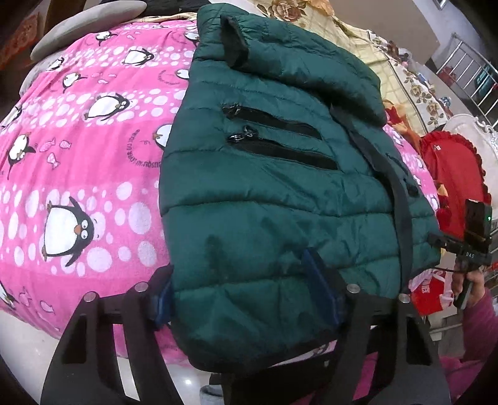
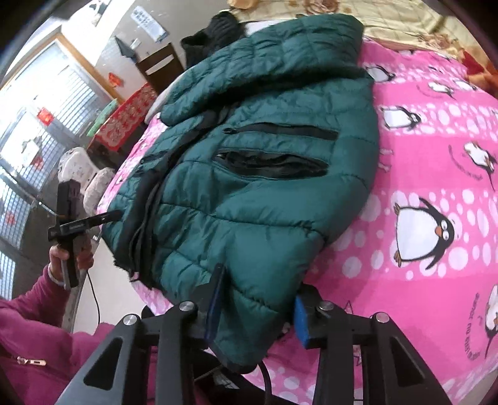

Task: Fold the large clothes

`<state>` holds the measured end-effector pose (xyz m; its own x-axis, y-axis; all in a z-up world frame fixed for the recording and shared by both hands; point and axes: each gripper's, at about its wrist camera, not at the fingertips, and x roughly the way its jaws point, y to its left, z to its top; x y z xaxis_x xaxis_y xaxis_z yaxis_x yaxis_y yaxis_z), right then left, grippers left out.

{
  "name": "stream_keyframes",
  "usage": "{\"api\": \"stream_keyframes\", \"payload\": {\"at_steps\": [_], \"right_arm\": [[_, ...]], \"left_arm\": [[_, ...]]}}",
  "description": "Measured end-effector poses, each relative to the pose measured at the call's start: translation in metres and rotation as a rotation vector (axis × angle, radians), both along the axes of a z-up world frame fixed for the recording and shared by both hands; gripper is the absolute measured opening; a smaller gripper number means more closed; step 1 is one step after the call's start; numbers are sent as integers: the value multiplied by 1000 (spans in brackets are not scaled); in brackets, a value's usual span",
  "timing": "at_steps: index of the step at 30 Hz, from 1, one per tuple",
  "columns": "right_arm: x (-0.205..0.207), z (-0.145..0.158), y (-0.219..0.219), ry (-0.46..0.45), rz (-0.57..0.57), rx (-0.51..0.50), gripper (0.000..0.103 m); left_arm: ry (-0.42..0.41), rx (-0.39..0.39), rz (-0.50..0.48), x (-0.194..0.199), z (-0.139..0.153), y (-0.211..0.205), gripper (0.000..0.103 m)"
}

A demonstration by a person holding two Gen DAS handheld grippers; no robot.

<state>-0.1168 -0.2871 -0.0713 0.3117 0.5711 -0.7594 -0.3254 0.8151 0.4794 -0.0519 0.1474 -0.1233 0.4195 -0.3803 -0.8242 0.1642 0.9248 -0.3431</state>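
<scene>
A dark green quilted jacket point(image 1: 274, 174) lies on a bed with a pink penguin blanket point(image 1: 77, 162). Its sleeves are folded over the chest and its black pocket zips face up. My left gripper point(image 1: 246, 293) has its blue pads on either side of the jacket's bottom hem at the left corner, closed on the fabric. My right gripper point(image 2: 258, 299) grips the hem point(image 2: 249, 311) at the other corner the same way. The jacket point(image 2: 264, 162) fills the middle of the right wrist view, on the blanket point(image 2: 420, 218).
A grey cushion point(image 1: 87, 28) lies at the head of the bed. A floral quilt point(image 1: 389, 62) and a red pillow point(image 1: 454, 174) lie at the right. A black garment point(image 2: 214, 31) sits beyond the jacket. A wooden chair point(image 2: 158, 65) and windows stand to the left.
</scene>
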Motion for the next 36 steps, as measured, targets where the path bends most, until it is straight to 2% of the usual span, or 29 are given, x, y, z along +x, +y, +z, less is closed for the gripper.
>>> {"api": "stream_keyframes", "payload": {"at_steps": [3, 6, 7, 8, 10, 11, 12, 14, 15, 16, 17, 19, 21, 23, 27, 31, 36], "right_arm": [[9, -4, -10, 55, -15, 84, 37], [9, -4, -9, 50, 14, 106, 38], [10, -3, -8, 46, 21, 114, 42], [12, -4, -7, 64, 31, 113, 59], [17, -18, -1, 155, 49, 115, 80], [17, -26, 6, 172, 61, 101, 80], [14, -25, 10, 143, 68, 78, 79], [11, -18, 16, 97, 68, 85, 59], [10, -15, 15, 87, 59, 103, 54], [10, -12, 14, 73, 52, 119, 42], [10, -6, 12, 45, 44, 133, 37], [10, 2, 10, 26, 40, 129, 34], [9, 10, 12, 2, 46, 111, 32], [11, 22, 15, -31, 49, 115, 30], [16, 50, 13, -107, 47, 134, 29], [29, 86, 5, -217, 5, 162, 27], [58, 122, -5, -321, -72, 160, 24]], "left_arm": [[8, -10, 7, 1, 2, 4, 70], [35, -42, 25, 3, 1, 8, 70], [49, -49, 23, 4, 0, 9, 70], [63, -58, 29, 6, -2, 9, 72], [80, -82, 45, 8, -5, 10, 76], [81, -88, 48, 8, -5, 10, 80], [80, -88, 43, 8, -5, 8, 83], [76, -69, 32, 8, -5, 4, 84], [75, -61, 27, 7, -5, 3, 84], [72, -46, 12, 7, -5, 1, 84], [71, -26, -11, 6, -3, -2, 84], [67, -13, -49, 4, 1, -5, 72], [53, -33, -63, 1, 10, -3, 40], [33, -51, -72, 0, 20, -1, 32], [-63, -82, -85, -1, 57, 3, 25], [-185, -128, -63, 8, 98, 10, 25], [-311, -183, 3, 41, 138, 13, 23]]}}
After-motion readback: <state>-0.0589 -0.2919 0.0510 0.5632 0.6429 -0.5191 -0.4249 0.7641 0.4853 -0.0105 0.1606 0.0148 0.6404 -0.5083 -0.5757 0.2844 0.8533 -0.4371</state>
